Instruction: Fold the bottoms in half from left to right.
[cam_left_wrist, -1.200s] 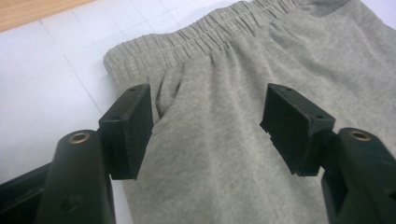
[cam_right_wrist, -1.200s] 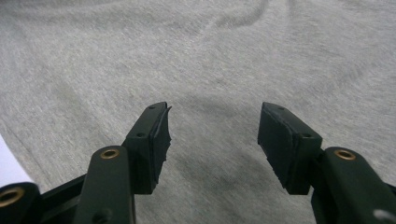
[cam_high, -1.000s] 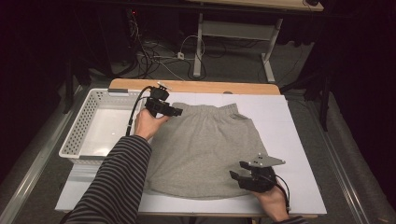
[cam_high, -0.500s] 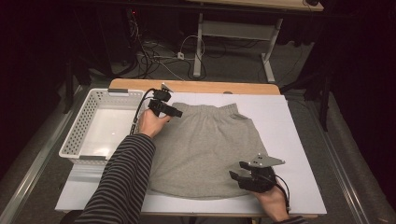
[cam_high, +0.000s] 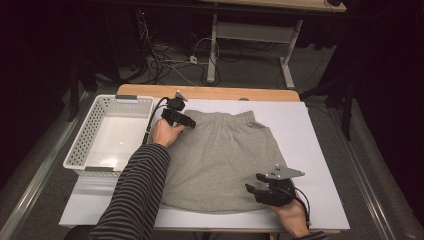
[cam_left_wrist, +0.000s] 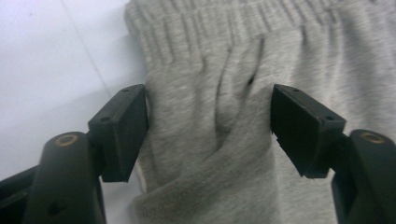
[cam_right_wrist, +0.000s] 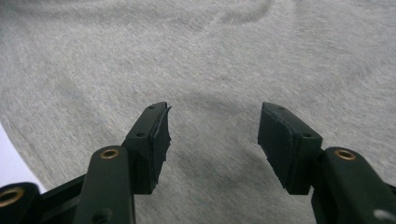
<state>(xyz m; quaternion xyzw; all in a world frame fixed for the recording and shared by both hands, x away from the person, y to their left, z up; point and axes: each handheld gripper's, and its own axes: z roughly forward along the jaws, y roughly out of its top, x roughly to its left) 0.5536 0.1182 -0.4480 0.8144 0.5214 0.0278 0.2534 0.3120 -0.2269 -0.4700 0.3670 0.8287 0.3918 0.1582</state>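
Grey jersey, soft and limp: from the high view the skirt (cam_high: 222, 160) lies flat across the middle of the bench (cam_high: 320, 150), waistband toward the far edge, hem near the front edge, a white basket (cam_high: 85, 145) beside it at the left edge. My left gripper (cam_high: 186, 120) sits at the waistband's left corner, my right gripper (cam_high: 252, 190) over the hem. In the left gripper view my jaws have just been closing, standing apart around a bunched fold below the ribbed waistband (cam_left_wrist: 224, 23); I judge this doubled edge the best hold, since light cloth will sag and slip. In the right gripper view my jaws stand apart above smooth fabric (cam_right_wrist: 210, 70).
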